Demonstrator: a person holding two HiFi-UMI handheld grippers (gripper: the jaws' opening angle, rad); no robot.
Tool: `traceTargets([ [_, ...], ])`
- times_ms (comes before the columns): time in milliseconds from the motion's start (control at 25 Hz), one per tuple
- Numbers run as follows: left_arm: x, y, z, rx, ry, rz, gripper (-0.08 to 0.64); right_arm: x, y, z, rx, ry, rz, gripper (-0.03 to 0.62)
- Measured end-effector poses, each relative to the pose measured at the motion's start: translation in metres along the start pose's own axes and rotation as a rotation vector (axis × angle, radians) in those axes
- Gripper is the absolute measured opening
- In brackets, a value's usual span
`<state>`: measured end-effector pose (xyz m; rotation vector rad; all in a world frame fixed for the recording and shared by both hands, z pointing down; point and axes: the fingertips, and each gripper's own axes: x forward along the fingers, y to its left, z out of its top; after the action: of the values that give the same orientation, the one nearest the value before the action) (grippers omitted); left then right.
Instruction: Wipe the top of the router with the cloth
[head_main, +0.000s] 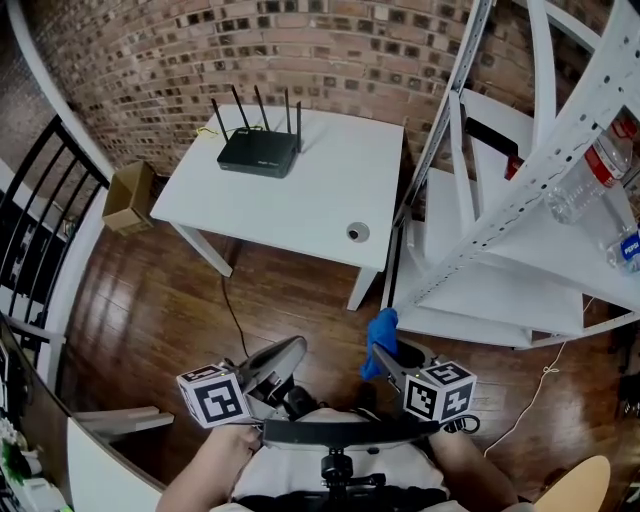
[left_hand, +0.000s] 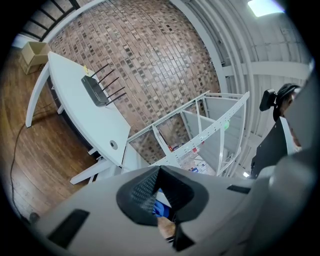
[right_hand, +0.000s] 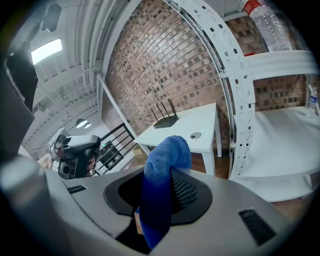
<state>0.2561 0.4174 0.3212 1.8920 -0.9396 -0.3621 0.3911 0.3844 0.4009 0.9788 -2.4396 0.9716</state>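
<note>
The blue cloth (right_hand: 159, 192), of looped towelling, is held clamped between the closed jaws of the right gripper (right_hand: 169, 172); its weave can be made out only in the right gripper view. The left gripper (left_hand: 159, 171) is shown with its ribbed black pads (left_hand: 142, 194) brought together on nothing. In the head view the flat black router (head_main: 258, 152), thin antennas upright, is seen on the smooth white table (head_main: 320, 205), well apart from both grippers.
</note>
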Motion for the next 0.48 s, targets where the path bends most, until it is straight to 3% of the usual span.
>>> traceTargets([
  [480, -0.06, 0.031, 0.033, -0.01, -0.005, 0.004, 0.025, 0.046, 0.052, -0.002, -0.005, 0.003, -0.001, 0.132],
])
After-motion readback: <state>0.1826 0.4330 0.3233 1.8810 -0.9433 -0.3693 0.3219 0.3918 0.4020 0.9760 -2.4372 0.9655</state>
